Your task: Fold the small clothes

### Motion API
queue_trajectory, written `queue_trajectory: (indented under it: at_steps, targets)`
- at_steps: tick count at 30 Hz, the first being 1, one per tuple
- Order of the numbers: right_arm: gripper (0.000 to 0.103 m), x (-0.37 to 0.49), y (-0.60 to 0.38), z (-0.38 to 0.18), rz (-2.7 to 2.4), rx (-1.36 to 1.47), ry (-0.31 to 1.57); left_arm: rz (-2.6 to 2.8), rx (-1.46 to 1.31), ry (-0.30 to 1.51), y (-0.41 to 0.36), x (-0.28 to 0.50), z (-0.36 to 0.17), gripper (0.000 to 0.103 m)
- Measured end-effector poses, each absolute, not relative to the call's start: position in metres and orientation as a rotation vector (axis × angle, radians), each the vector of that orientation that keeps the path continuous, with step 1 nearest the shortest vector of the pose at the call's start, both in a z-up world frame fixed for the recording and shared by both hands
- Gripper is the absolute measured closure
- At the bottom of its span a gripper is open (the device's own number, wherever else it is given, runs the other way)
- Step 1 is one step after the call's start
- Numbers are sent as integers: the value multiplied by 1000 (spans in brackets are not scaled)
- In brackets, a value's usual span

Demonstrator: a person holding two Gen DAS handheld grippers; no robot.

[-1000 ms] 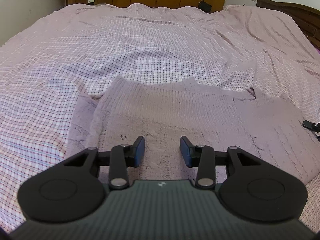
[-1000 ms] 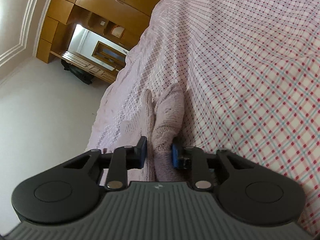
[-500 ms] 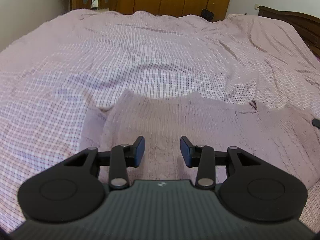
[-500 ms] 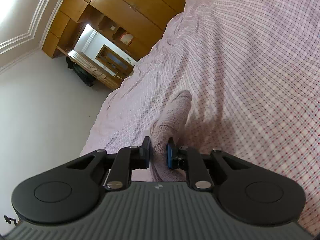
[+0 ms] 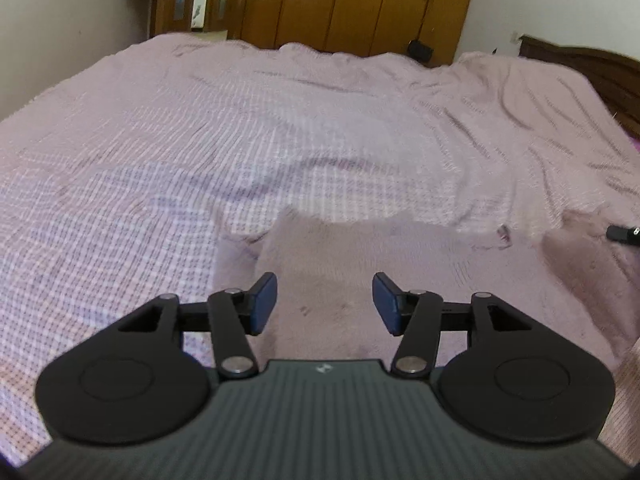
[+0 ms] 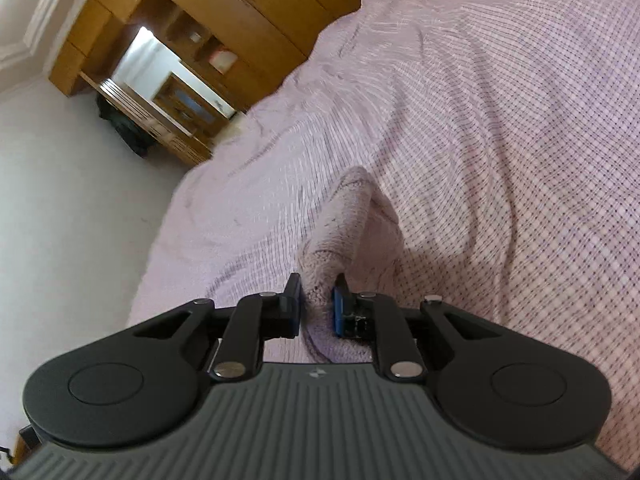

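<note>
sweater lies flat on the bed just ahead of and under my left tongs, long axis running across toward the right. left jaws have just been opening, nothing between them. right tongs clench a lifted fold of its soft, nubbly knit; checked bedsheet beneath.

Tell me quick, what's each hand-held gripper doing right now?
Left hand-held gripper: open, jaws just widened, nothing between them.
Right hand-held gripper: shut on the pink knitted sweater.
</note>
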State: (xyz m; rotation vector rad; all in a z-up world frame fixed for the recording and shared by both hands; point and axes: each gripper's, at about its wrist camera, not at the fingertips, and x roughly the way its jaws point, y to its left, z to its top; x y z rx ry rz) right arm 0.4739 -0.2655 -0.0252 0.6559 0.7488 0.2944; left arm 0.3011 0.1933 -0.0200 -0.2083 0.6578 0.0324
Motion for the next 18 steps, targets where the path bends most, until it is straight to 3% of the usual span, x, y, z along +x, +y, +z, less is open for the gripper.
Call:
queue_trajectory:
  at_steps: [18]
  targets:
    - [88, 457, -111, 24, 254, 496, 733, 79, -273, 614, 246, 292, -30, 48]
